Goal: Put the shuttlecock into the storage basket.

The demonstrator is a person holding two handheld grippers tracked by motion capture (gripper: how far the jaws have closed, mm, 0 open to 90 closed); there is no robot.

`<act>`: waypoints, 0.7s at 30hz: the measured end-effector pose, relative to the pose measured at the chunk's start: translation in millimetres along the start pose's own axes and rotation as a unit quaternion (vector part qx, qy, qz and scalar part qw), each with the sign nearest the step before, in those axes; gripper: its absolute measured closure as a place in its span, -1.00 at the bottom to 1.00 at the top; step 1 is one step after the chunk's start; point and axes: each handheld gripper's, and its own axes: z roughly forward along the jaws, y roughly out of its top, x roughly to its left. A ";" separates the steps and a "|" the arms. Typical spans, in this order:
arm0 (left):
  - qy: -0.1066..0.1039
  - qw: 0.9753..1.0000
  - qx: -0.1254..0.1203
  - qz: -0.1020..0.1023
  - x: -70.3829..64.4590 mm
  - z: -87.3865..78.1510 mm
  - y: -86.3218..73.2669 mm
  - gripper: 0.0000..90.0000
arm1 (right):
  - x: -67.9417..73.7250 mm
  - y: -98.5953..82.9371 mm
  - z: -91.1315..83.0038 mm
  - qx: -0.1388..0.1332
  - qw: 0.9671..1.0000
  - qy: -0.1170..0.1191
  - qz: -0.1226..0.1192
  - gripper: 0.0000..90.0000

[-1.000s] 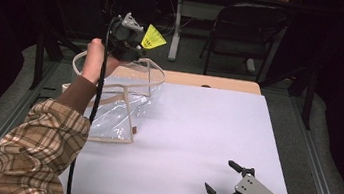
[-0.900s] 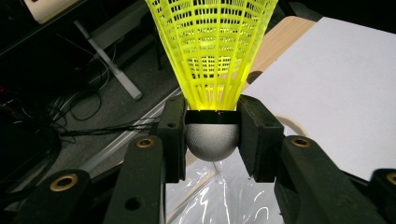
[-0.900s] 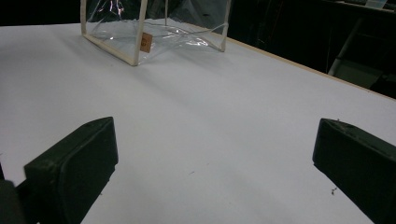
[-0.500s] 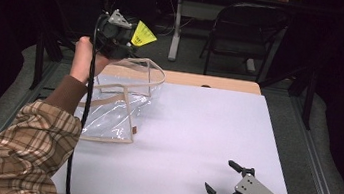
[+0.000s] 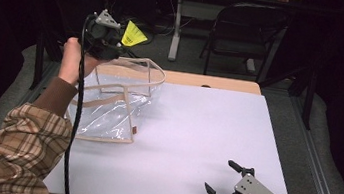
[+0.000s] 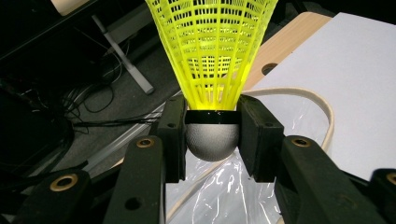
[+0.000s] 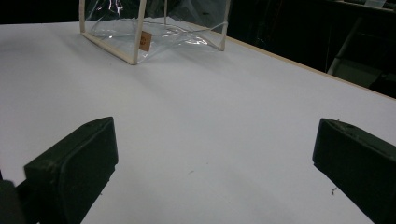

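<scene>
A yellow shuttlecock (image 5: 133, 34) is held in the air above the far left of the table, over a clear plastic bag (image 5: 108, 104) with beige trim and handles. My left gripper (image 5: 109, 38) is shut on it: in the left gripper view the pads (image 6: 254, 135) clamp the grey cork base of the shuttlecock (image 6: 212, 60), its skirt pointing away, the bag (image 6: 224, 191) below. My right gripper (image 5: 227, 180) rests at the table's near right edge, jaws wide open with nothing between them. Its own view looks across the white tabletop to the bag (image 7: 154, 28).
The white table (image 5: 205, 131) has a wooden strip along its far edge. Behind the table stand a black folding chair (image 5: 243, 36) and a table leg (image 5: 175, 27) on a dark floor. A black cable (image 5: 76, 114) hangs from the left gripper past the plaid sleeve.
The left hand has carried the shuttlecock slightly left and up, then a little right again, staying above the bag. The right gripper has not moved.
</scene>
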 end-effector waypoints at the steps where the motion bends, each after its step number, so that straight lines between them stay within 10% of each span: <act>1: 0.001 1.000 0.002 0.003 0.7 -0.8 -0.6 0.44 | 0.0 0.0 0.0 0.000 1.000 0.000 0.000 -1.00; 21: 0.001 1.000 0.013 -0.003 7.8 -7.0 -16.2 0.44 | -0.2 -0.2 0.9 0.001 1.000 0.000 0.000 -1.00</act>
